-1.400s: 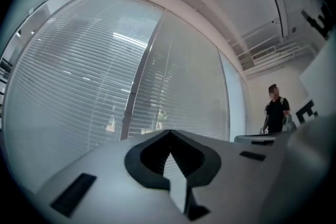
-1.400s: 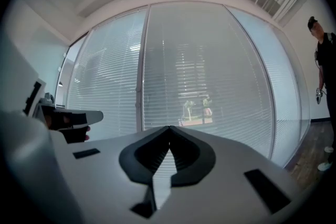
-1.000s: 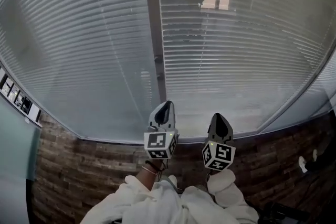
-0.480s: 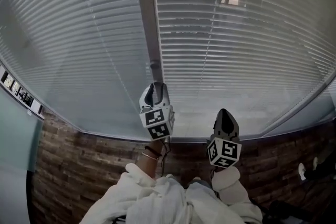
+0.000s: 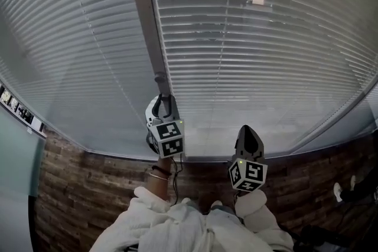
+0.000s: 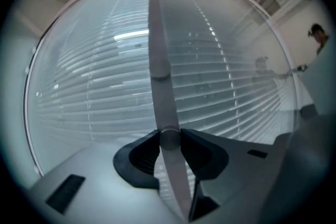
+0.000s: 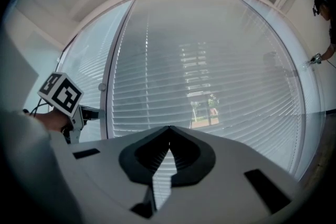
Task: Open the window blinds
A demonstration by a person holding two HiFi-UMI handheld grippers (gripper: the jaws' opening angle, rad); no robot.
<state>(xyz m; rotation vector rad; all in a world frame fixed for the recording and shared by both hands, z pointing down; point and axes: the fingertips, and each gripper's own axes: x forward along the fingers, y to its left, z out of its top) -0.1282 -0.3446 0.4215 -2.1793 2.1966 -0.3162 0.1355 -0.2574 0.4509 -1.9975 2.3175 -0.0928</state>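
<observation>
Right now the left gripper (image 5: pixel 162 104) sits at the foot of the grey vertical window post (image 5: pixel 140 3). Its jaws are closing on the slim grey tilt wand (image 6: pixel 157 50) hanging just beside that post, and the pads look to meet the wand's sides. The wand's long axis runs upright, straight through the jaws, so the coming move is probably a twist about it. White horizontal slat blinds (image 5: pixel 254 56) hang either side of the post, slats nearly shut. The right gripper (image 5: pixel 248 136) waits lower, right of the post, jaws together and empty. Nothing blocks the wand.
</observation>
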